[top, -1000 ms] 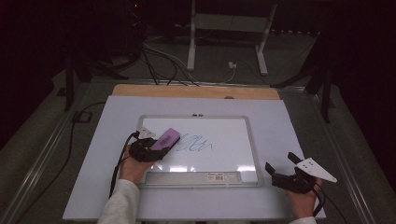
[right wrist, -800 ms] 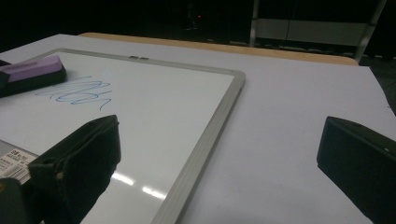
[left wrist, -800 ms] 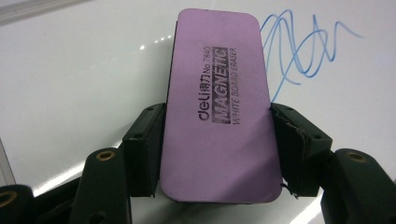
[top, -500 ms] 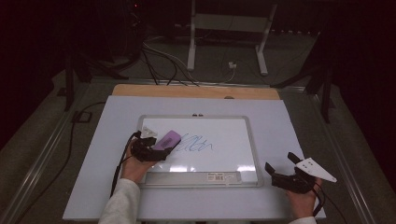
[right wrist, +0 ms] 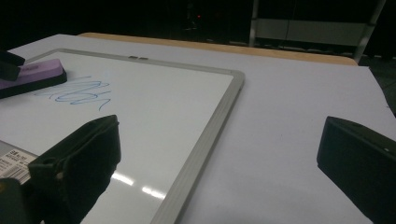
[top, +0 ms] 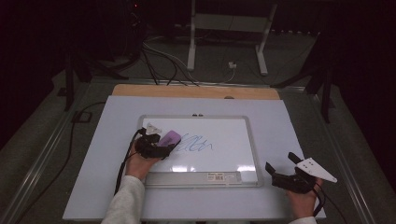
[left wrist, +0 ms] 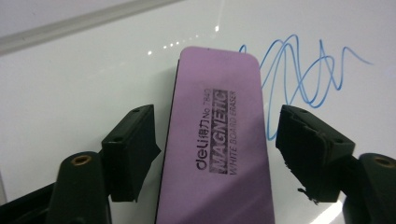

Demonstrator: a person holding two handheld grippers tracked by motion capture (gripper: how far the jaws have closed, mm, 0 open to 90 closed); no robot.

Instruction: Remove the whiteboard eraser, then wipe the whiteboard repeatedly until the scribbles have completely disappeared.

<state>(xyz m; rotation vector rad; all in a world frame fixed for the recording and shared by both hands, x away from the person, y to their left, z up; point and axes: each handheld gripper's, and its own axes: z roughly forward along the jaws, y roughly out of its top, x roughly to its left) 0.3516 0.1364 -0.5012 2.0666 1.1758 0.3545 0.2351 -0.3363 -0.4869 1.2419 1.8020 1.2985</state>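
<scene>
Lying flat on the whiteboard [left wrist: 84,88], the eraser [left wrist: 215,140] sits between the left gripper's [left wrist: 217,144] fingers (apart, just closing).

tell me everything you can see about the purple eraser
The purple eraser is a flat oblong block with rounded corners and a dark underside. Its top carries black print reading deli, MAGNETIC, WHITE BOARD ERASER. It lies flat on the whiteboard, just left of the blue scribble. It sits between the jaws of the left claw, which have just been closing, yet gaps remain on both sides, so nothing grips it.
</scene>
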